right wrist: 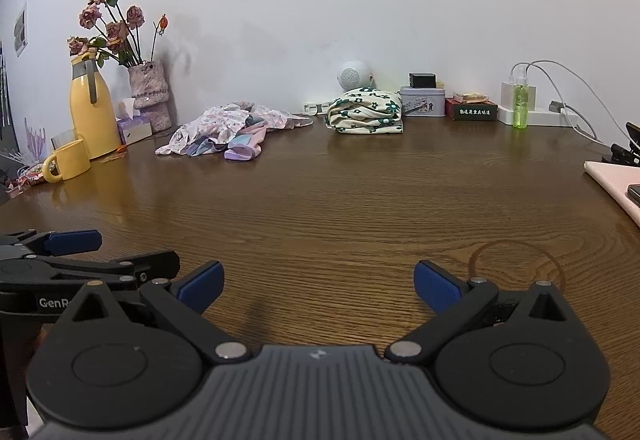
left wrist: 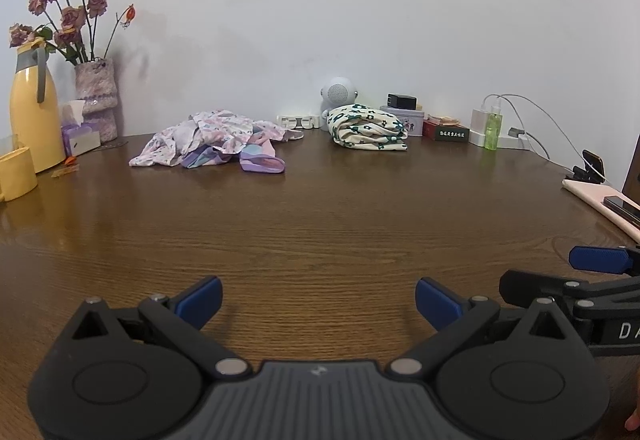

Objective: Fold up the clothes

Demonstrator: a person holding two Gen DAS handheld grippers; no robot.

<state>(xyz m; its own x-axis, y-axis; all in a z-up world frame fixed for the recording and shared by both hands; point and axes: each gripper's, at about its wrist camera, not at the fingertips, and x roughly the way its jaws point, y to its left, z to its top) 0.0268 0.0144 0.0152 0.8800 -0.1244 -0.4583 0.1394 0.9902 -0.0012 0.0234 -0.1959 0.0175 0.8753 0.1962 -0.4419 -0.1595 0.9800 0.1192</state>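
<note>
The wooden counter [left wrist: 320, 207] filled both views. At about eleven o'clock from the left tool [left wrist: 318, 300] lay a crumpled pile of pink and lilac clothes [left wrist: 212, 143], its long axis running nine to three, a lilac cuff pointing toward three. At one o'clock sat a folded cream floral garment [left wrist: 368, 127], also lying crosswise. Both the left tool and the right tool [right wrist: 319, 286] hovered low, fingers spread wide, gripping nothing.

- Yellow jug [right wrist: 93, 111] and yellow mug [right wrist: 70, 160] at the tabletop's [right wrist: 340, 207] left edge.
- Vase of dried roses [right wrist: 150, 95] beside a tissue box [right wrist: 134, 127].
- Tin box [right wrist: 422, 101], green spray bottle [right wrist: 521, 105], white charger [right wrist: 510, 95] along the wall.
</note>
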